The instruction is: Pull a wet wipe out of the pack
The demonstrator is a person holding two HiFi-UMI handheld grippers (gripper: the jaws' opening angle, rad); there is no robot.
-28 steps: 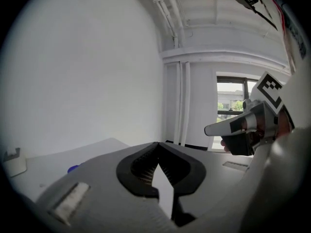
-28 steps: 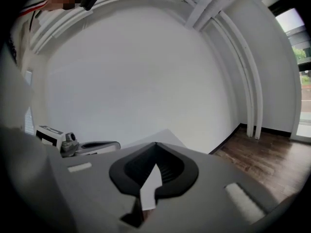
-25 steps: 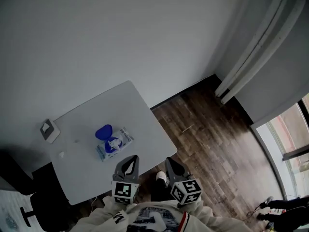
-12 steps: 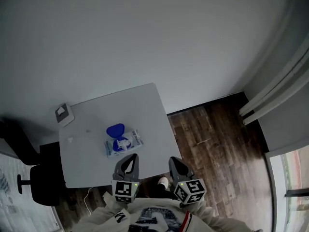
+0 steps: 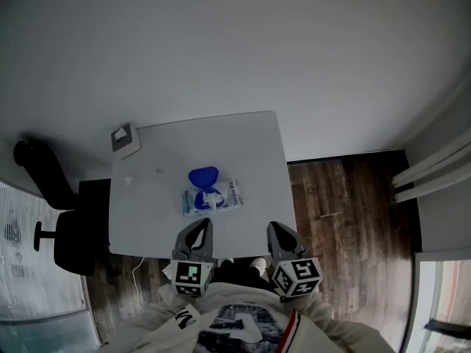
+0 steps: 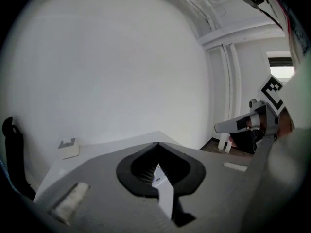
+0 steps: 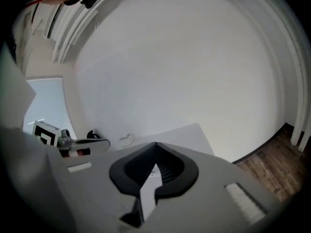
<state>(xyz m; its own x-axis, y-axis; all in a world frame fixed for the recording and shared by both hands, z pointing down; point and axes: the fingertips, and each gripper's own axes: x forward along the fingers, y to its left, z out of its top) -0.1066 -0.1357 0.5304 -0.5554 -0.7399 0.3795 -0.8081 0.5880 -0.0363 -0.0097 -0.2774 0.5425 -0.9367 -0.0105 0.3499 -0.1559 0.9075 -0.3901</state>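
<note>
Now the table (image 5: pixel 250 142) has swung square in front of me, and the wipe pack (image 5: pixel 224 195), earlier off to my left, lies mid-table with its blue lid (image 5: pixel 202 176) flipped open. My left gripper (image 5: pixel 197 230) and right gripper (image 5: pixel 277 232) hang at the near edge, both closed and empty, the pack beyond them, nearer the left.

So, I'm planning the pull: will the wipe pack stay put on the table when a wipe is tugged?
Probably not: the pack looks small, flat and soft, lying loose on the smooth table, so it may slide or lift. The wipe poking out by the open blue lid looks floppy and should crumple when pinched.
</note>
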